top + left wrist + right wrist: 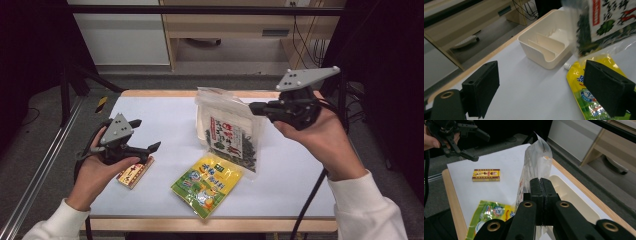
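Gripping the seaweed bag [233, 131] by its edge in clenched jaws, the right gripper [256, 108] is lifting it above the bench [160, 120], probably toward the cream bin [544, 46], while the left gripper [148, 134] is hovering released and empty.

Grey floor [45, 125] surrounds the table, wooden furniture [235, 25] behind.
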Demonstrator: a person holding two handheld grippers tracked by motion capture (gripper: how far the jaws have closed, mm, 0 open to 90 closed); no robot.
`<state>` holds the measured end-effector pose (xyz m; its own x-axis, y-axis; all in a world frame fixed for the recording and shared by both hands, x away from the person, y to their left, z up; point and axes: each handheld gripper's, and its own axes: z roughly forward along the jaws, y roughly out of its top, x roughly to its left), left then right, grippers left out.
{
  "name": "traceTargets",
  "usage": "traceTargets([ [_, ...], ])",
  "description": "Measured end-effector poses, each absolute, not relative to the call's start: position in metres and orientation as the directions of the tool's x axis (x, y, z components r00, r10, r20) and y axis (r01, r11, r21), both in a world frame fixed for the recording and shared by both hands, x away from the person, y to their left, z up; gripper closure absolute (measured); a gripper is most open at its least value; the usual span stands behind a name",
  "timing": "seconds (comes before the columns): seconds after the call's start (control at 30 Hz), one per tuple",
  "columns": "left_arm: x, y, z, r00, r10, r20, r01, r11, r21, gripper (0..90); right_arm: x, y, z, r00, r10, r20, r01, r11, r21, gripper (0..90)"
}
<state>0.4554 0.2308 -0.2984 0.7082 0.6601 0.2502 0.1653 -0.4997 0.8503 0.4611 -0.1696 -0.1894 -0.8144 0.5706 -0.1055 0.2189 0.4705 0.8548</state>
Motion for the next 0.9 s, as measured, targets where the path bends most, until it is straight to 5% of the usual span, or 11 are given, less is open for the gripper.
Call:
traceTargets([
  [0.3,0.456,0.227,-0.260,0.679,0.629,0.378,0.081,-0.576,0.813,11.8,0.487,-0.125,-0.190,-0.855,0.514,-0.072,0.211,0.471,0.857,90.0],
  [0.9,0.476,0.223,-0.243,0.695,0.565,0.445,0.021,-0.635,0.772,9.3,0.502,-0.076,-0.211,-0.897,0.441,-0.036,0.213,0.501,0.839,90.0],
])
